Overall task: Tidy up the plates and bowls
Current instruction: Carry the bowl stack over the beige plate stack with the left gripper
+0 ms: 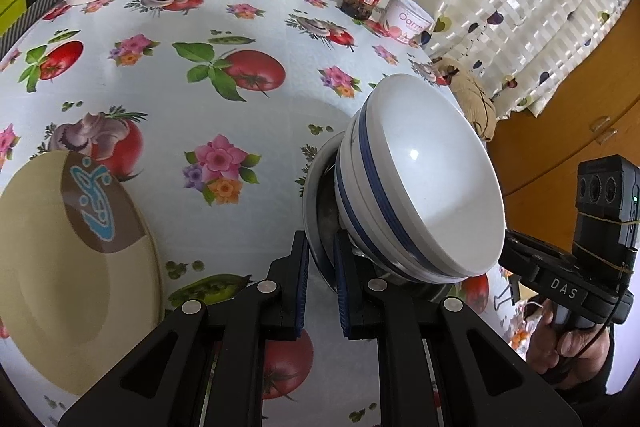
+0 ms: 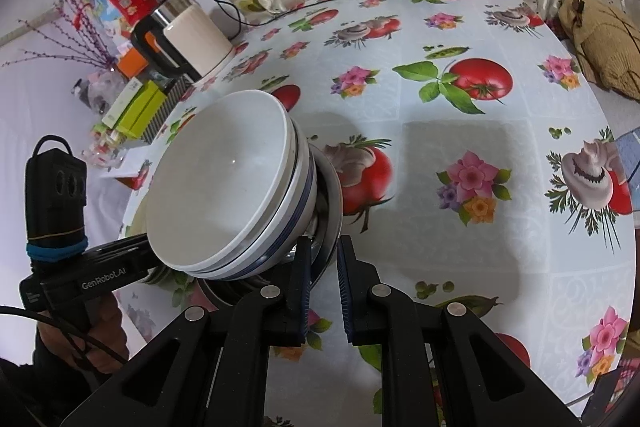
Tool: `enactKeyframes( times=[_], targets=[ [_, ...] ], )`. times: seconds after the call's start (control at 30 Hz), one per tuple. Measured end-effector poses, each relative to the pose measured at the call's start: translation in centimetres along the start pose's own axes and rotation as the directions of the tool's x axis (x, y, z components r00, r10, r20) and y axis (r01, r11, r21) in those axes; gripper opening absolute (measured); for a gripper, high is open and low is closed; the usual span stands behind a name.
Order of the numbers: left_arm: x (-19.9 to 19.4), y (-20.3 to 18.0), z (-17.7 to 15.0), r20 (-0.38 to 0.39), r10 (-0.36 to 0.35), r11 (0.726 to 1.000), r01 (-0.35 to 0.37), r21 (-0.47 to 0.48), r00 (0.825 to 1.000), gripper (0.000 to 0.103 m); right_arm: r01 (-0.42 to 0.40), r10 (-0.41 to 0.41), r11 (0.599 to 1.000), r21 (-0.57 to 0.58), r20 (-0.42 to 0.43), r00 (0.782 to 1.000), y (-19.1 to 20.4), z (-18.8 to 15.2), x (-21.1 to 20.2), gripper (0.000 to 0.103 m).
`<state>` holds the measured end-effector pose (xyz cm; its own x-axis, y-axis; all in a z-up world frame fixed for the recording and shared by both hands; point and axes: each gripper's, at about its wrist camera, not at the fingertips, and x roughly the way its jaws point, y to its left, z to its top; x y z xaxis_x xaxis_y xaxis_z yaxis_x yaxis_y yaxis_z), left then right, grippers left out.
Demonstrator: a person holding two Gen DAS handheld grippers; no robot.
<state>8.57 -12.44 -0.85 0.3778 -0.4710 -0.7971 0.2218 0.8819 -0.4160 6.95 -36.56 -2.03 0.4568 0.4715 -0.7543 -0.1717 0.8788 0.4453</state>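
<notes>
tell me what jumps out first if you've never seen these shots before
The stack of white bowls with blue bands grabs the eye first: it sits in a metal dish whose rim is pinched on opposite sides by the left gripper and the right gripper, with the whole load tilted above the table. Next comes the loud tomato-and-flower tablecloth, with a beige plate lying on it at the left.

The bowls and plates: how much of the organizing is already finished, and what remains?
Done: the white blue-striped bowls are nested and sit on a metal plate. In hand: left gripper and right gripper each pinch that plate's rim from opposite sides, apparently lifting the stack. Left: the beige plate lies apart on the table.
</notes>
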Motion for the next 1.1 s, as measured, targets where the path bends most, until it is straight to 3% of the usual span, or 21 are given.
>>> enactKeyframes(
  times=[1.1],
  targets=[
    [-7.9,8.0,-1.1,0.133,0.128,0.981,-0.106,-0.160,0.983,0.013,-0.089,0.079,0.976,-0.197,-0.056,0.995,10.7,3.1,3.8,0.013]
  ],
)
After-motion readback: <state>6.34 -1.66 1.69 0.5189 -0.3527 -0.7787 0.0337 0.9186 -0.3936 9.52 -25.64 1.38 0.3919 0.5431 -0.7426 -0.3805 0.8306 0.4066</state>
